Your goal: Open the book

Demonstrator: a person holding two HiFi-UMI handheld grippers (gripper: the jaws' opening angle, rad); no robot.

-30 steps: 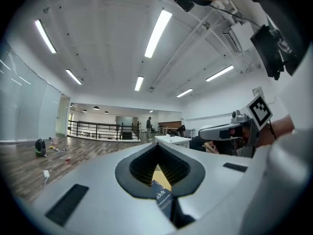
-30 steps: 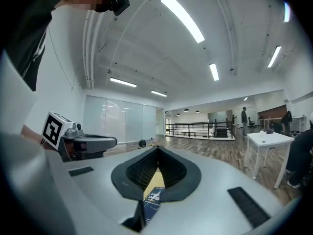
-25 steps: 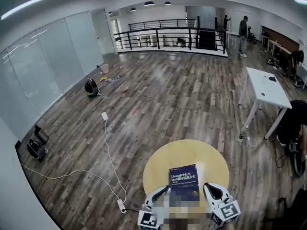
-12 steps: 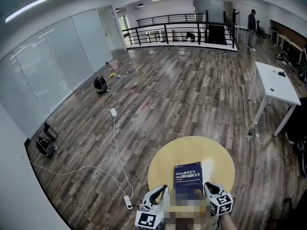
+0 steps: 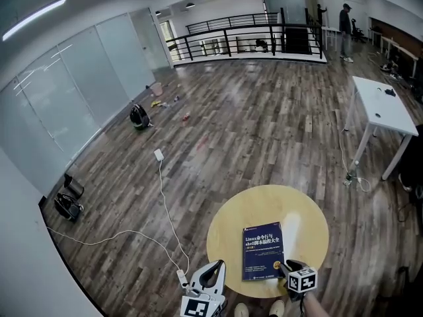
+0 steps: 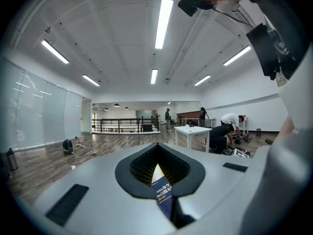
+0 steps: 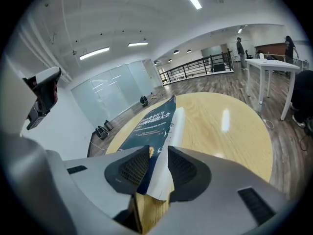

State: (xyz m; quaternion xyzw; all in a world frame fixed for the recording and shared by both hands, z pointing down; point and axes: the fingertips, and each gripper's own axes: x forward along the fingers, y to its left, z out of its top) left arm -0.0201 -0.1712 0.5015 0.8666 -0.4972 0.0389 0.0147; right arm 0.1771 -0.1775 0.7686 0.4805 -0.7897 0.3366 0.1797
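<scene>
— Where's the book (image 5: pixel 263 251)?
— Flat on the round table (image 5: pixel 231 236). My right gripper (image 7: pixel 159 155) has just spread its jaws, and the near cover corner stands loose between them. The left gripper (image 6: pixel 157 153) has its tips together and is empty.
— Handling?
— Probably heavy, with a floppy cover. I'd pinch that corner.

Head view's high up, staring steeply down on the counter (image 5: pixel 231 226) and book (image 5: pixel 263 251). Right gripper view's close in, tilted down over that same book. Left gripper view looks level toward the railing (image 6: pixel 124 125), seen in all three.
</scene>
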